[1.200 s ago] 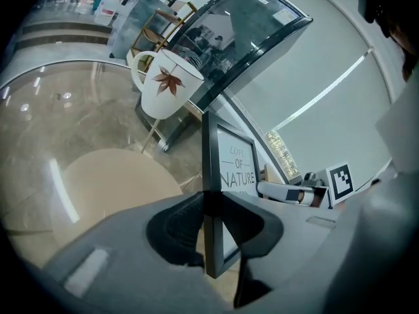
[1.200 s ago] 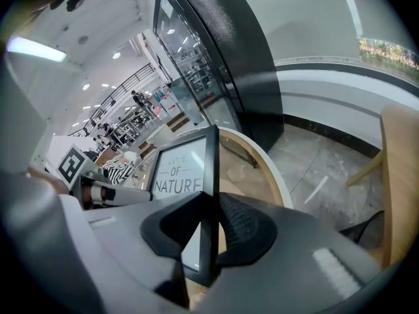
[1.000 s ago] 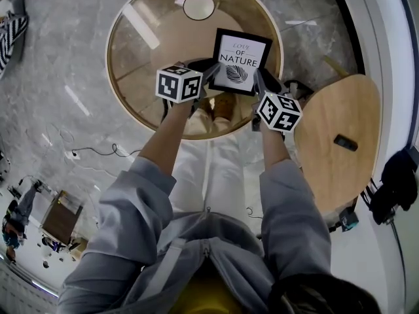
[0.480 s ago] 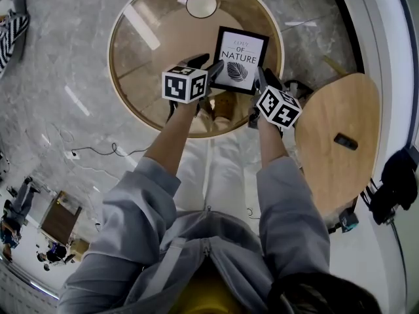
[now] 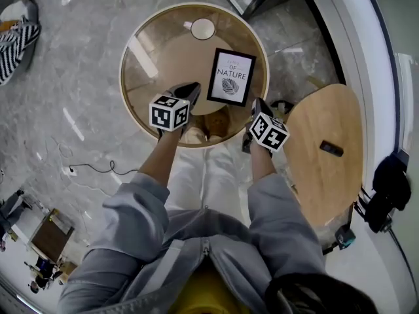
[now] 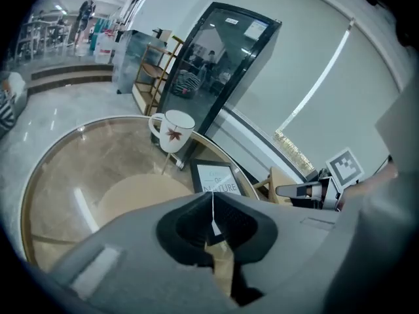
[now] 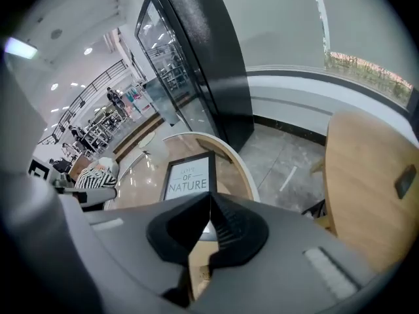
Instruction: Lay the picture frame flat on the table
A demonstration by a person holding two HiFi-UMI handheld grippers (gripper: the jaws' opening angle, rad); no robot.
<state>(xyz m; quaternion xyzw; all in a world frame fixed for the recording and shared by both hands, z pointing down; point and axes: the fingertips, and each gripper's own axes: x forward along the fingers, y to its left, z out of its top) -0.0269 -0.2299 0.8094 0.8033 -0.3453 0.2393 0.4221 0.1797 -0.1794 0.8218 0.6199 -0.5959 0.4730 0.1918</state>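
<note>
**Head view:** The picture frame (image 5: pixel 231 77) lay flat and face up on the round glass table (image 5: pixel 147 51), its print reading "NATURE" above a leaf. A white mug (image 5: pixel 203 29) stood near the table's far rim, apart from the frame. The left gripper (image 5: pixel 191 89) hung over the near part of the glass, to the left of the frame and not touching it. The right gripper (image 5: pixel 259 104) hung at the table's near right edge, just off the frame's lower right corner and also clear of it. A wooden table (image 5: pixel 327 182) stood to the right with a small dark object (image 5: pixel 330 149) on its top.

**Left gripper view:** The left gripper's jaws were closing, their tips all but pressed together with nothing between them. Beyond the tips the frame lay on the glass, and the mug, marked with a red leaf, stood farther off to the left. The right gripper showed at the right edge.

**Right gripper view:** The right gripper's jaws were closing as well, their tips nearly meeting and holding nothing. The frame lay flat on the glass ahead and slightly left of them. A tall dark glass-fronted cabinet (image 7: pixel 196 57) rose behind the table.
</note>
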